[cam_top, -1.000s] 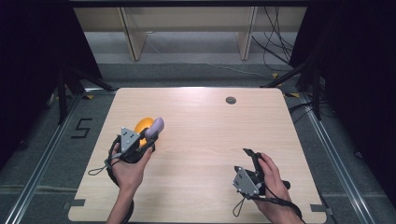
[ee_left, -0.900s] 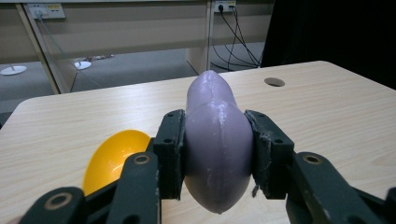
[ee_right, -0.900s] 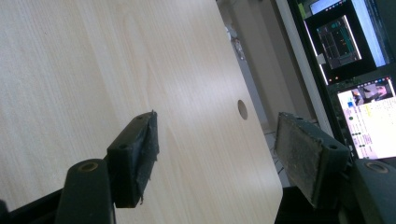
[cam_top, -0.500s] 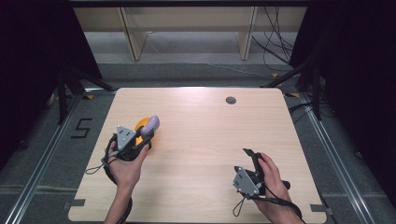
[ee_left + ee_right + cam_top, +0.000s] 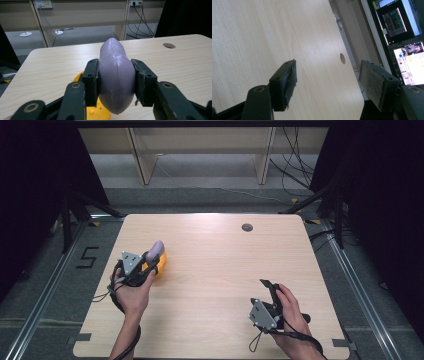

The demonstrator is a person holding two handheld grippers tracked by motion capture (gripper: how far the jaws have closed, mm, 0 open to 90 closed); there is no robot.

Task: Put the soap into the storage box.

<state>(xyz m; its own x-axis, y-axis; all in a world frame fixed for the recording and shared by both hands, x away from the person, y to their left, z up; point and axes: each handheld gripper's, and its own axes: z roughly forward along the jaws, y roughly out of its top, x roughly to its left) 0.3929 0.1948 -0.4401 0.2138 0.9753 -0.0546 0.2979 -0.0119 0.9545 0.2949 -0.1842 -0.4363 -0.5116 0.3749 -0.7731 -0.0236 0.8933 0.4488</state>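
Note:
My left gripper (image 5: pixel 151 258) is shut on a smooth purple eggplant-shaped object (image 5: pixel 157 248) at the table's left side. In the left gripper view that purple object (image 5: pixel 116 75) is squeezed between both black pads, with its rounded tip pointing away from me. A yellow-orange object (image 5: pixel 161 265) lies on the wood just beneath and beside it, and its edge (image 5: pixel 100 113) peeks out under the jaws. My right gripper (image 5: pixel 270 289) hovers near the front right of the table, open, with nothing between its jaws (image 5: pixel 327 80).
The wooden table (image 5: pixel 220 270) has a round cable hole (image 5: pixel 247 227) near its far edge. Pale shelving legs and cables stand on the floor beyond it. Lit monitors (image 5: pixel 399 25) sit off the table's right side.
My left gripper has shifted a little to the left, carrying the purple object. The right gripper has stayed still and open.

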